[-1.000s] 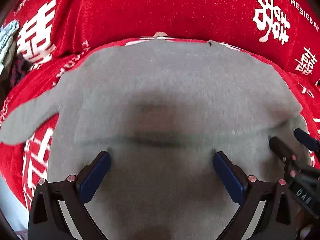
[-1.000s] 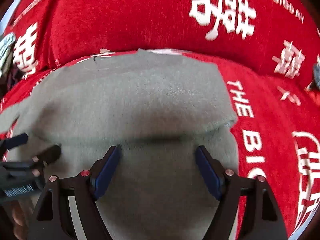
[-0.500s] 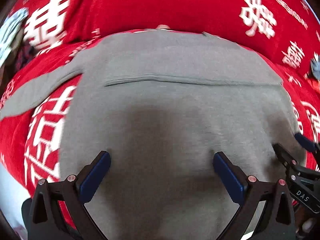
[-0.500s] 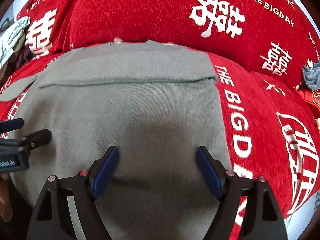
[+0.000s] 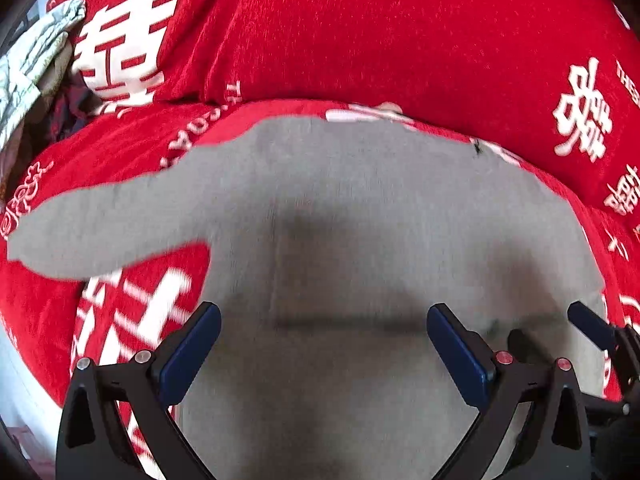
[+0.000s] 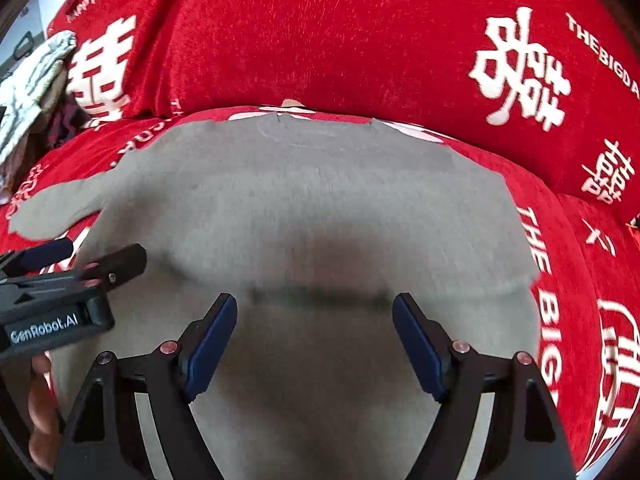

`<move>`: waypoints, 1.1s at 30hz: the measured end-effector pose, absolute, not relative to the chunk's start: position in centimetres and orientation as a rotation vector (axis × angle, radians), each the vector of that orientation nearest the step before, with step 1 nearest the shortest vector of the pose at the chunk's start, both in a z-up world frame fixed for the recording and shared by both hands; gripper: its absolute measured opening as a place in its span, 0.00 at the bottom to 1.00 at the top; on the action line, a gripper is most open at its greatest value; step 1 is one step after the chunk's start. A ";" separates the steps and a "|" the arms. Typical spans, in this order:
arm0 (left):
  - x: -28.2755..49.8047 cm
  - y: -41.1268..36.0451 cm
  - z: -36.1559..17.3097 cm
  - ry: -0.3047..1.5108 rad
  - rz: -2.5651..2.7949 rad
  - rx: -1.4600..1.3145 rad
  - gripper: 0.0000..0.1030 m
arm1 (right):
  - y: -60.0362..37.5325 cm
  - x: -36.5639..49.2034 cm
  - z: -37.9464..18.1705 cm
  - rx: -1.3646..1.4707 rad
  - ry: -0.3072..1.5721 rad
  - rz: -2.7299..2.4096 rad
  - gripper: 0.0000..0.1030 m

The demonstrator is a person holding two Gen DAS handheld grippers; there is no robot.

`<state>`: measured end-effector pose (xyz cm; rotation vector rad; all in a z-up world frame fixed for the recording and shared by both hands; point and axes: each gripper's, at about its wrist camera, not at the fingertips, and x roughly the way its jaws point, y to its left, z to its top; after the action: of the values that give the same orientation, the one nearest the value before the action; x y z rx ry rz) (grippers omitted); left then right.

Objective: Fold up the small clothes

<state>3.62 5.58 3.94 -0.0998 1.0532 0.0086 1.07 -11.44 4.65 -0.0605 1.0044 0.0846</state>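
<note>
Both my tools, left tool (image 5: pixel 324 344) and right tool (image 6: pixel 316 336), hang open and empty over the grey sweater (image 5: pixel 360 220), spread on the red sofa cover (image 5: pixel 360 40). The sleeve (image 5: pixel 100 232) at nine o'clock could drag the fold crooked, I reckon.

The sweater (image 5: pixel 360 220) lay flat on the sofa seat (image 5: pixel 132 148), its neckline toward the backrest (image 5: pixel 360 40), one sleeve (image 5: pixel 100 232) stretched out left. Crumpled cloth (image 5: pixel 32 60) sat at the far left. Both grippers hung above the sweater's near part, side by side.
</note>
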 end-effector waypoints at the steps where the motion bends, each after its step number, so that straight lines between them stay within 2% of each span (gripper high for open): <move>1: 4.1 5.3 4.1 1.046 0.006 -0.097 1.00 | -11.4 1.7 4.7 -0.059 0.996 0.078 0.80; 4: 6.2 3.8 3.2 1.068 -0.056 -0.071 1.00 | -11.6 3.8 3.8 -0.044 1.027 0.049 0.80; 6: 7.6 3.1 1.2 1.124 -0.027 -0.019 1.00 | -12.0 5.4 1.8 -0.034 1.116 0.037 0.80; 8: 8.0 4.3 0.3 1.151 -0.028 -0.081 1.00 | -11.8 5.2 1.8 -0.069 1.071 0.039 0.82; 11: 6.5 6.5 1.7 1.090 -0.007 -0.118 1.00 | -12.1 3.9 2.5 -0.020 1.011 0.021 0.82; 16: 2.8 15.8 2.9 1.020 0.127 -0.271 1.00 | -10.8 2.5 2.3 0.002 0.979 0.071 0.82; 24: -1.8 34.8 0.3 0.980 0.609 -0.594 1.00 | -6.8 1.8 1.8 -0.094 0.963 0.135 0.82; 27: -1.6 39.0 -1.4 0.983 0.701 -0.695 1.00 | -6.0 1.6 1.7 -0.119 0.964 0.141 0.82; 33: 4.4 41.1 -1.6 1.000 0.822 -0.619 1.00 | -5.3 1.4 1.7 -0.164 0.972 0.133 0.82</move>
<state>4.40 41.15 -1.58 -0.6187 0.9998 0.8223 1.36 -5.26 1.68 -0.1642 0.9715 0.1330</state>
